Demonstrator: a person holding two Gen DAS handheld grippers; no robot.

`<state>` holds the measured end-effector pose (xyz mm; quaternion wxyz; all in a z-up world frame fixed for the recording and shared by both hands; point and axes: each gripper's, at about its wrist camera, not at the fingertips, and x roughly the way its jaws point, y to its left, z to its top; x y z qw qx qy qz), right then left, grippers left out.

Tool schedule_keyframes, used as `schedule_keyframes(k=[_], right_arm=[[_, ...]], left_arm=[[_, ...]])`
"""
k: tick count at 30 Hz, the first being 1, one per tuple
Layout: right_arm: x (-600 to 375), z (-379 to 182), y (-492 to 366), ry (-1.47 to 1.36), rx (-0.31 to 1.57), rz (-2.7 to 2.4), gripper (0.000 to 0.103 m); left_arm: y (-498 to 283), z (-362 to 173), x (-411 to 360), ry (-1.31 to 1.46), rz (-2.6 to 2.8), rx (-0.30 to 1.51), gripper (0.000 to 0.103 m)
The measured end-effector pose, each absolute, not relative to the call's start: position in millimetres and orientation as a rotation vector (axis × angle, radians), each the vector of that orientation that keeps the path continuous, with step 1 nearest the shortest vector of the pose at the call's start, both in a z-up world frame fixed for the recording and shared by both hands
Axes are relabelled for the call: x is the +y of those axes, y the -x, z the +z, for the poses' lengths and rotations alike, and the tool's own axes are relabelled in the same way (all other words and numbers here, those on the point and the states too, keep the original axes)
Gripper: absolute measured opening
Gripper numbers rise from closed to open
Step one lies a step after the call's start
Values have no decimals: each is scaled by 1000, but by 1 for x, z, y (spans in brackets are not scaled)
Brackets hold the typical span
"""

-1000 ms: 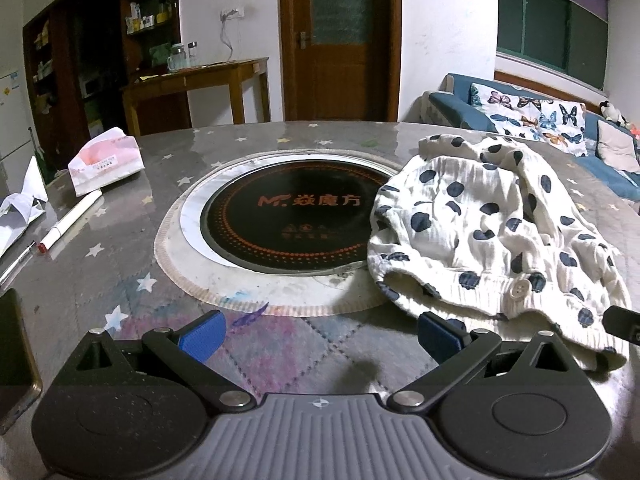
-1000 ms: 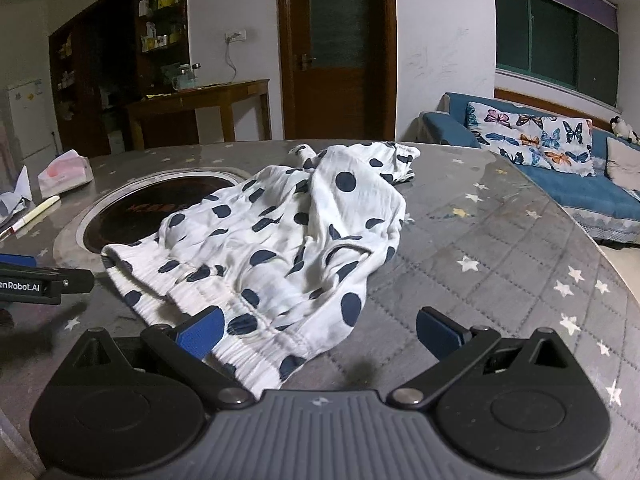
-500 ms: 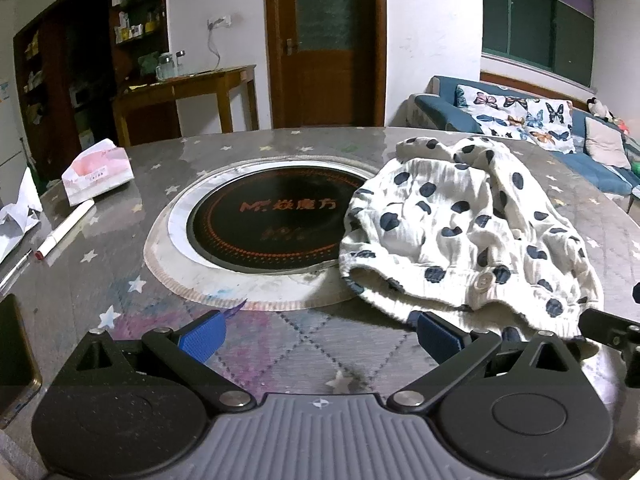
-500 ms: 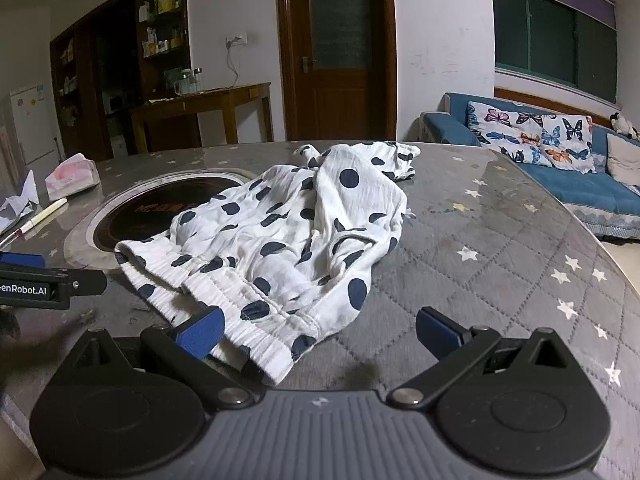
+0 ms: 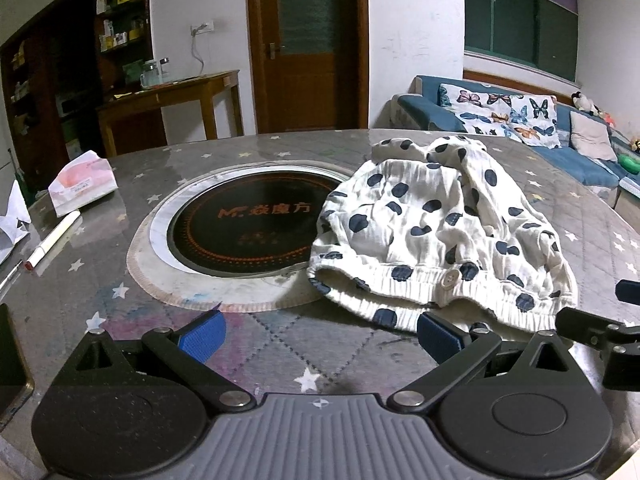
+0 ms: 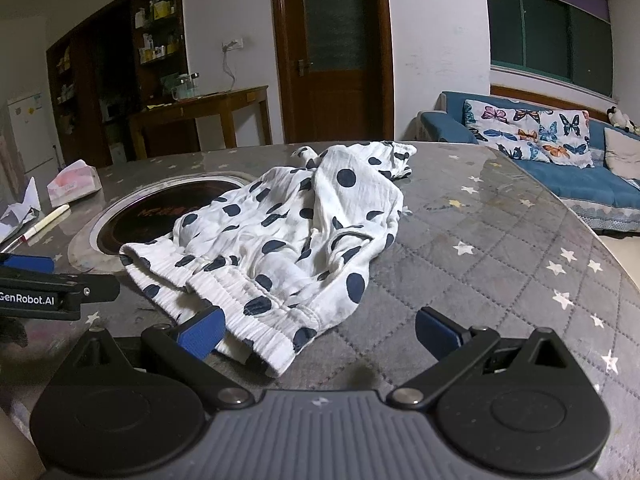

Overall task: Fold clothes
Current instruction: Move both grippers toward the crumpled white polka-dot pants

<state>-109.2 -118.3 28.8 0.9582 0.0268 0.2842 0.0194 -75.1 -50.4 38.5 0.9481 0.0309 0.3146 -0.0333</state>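
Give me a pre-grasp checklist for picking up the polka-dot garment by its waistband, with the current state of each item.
1. Left gripper open: ok.
2. Right gripper open: ok.
3. Polka-dot garment waistband facing both grippers: ok.
4. Garment flat and spread: not ok, it is crumpled and bunched.
5. Garment clear of the round cooktop: not ok, one edge overlaps its rim.
6. Pen and tissue pack away from the garment: ok.
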Motion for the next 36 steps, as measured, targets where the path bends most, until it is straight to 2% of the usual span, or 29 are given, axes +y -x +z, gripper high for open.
schedule_keyframes(k=[36], right_arm=[[-115, 31, 87, -50, 592, 49, 103]], left_arm=[[48, 41, -69, -101, -121, 649, 103]])
